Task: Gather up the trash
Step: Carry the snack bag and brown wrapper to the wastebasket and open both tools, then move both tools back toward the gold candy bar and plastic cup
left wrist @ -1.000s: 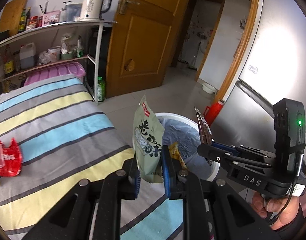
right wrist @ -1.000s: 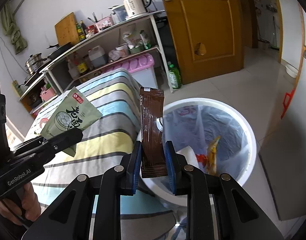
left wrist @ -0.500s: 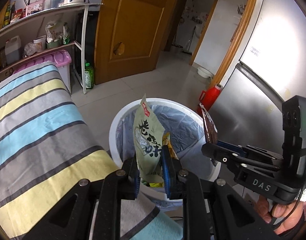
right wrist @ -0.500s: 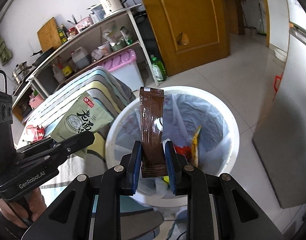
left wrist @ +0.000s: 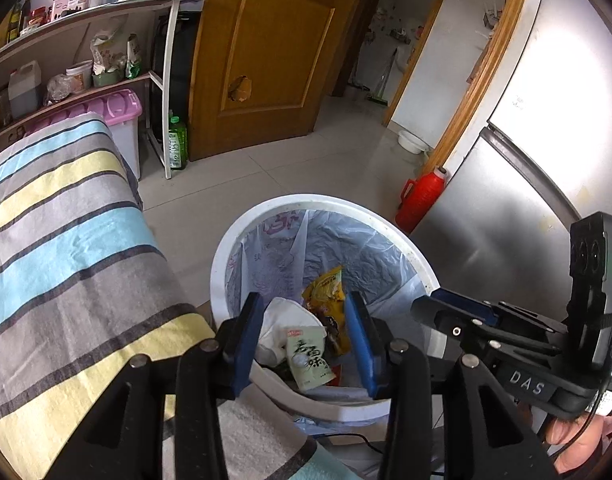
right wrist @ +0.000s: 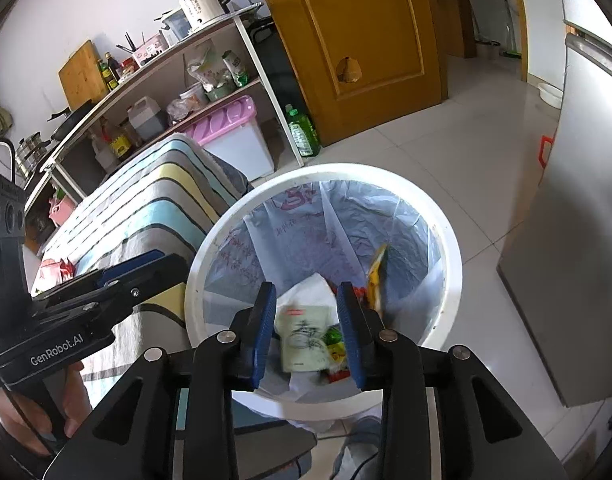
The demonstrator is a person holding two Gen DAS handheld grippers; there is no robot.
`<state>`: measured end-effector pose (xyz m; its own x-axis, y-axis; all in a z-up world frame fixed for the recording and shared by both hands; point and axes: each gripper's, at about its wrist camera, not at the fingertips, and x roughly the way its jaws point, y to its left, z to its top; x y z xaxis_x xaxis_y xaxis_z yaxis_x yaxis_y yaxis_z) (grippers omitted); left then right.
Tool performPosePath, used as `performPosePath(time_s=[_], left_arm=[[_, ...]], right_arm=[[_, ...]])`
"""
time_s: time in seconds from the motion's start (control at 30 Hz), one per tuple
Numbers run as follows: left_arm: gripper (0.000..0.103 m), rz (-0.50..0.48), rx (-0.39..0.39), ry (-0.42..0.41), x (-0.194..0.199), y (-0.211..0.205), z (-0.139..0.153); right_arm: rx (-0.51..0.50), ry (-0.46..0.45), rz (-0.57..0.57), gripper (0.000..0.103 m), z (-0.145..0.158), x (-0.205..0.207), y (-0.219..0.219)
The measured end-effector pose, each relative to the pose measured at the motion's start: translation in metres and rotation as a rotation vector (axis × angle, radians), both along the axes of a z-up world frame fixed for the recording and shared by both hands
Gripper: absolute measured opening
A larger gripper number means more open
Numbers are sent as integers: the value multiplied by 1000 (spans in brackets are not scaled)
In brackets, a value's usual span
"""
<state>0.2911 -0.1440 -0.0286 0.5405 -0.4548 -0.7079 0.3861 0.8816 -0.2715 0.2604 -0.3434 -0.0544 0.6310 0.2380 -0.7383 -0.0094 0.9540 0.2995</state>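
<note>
A white trash bin [left wrist: 222, 256] with a clear liner stands on the floor beside the striped table; it also shows in the right wrist view [right wrist: 452, 240]. A green snack packet [left wrist: 308, 362] lies inside it on white paper, also seen in the right wrist view [right wrist: 304, 336], next to a yellow wrapper [left wrist: 326, 286]. My left gripper [left wrist: 304, 340] is open and empty above the bin's near rim. My right gripper [right wrist: 306, 332] is open and empty above the bin. The brown packet is not visible.
The striped cloth table [left wrist: 66, 240] is at the left, with a red packet [right wrist: 56, 270] on it. A shelf rack [left wrist: 86, 40], a pink-lidded box [left wrist: 118, 108], a green bottle [left wrist: 177, 144], a red flask [left wrist: 420, 200] and a steel fridge [left wrist: 526, 160] surround the bin.
Both grippers opened over the bin. The green packet dropped from the left gripper and the brown packet from the right one into the bin.
</note>
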Motion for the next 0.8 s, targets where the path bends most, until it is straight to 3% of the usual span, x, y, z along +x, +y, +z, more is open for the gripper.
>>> performPosePath(time_s=[0.37, 0.8], left_arm=[[44, 54, -21, -57, -25, 37, 22], [44, 138, -43, -150, -73, 92, 49]], right_arm=[[11, -106, 11, 33, 31, -19, 11], [7, -199, 128, 33, 63, -49, 69]])
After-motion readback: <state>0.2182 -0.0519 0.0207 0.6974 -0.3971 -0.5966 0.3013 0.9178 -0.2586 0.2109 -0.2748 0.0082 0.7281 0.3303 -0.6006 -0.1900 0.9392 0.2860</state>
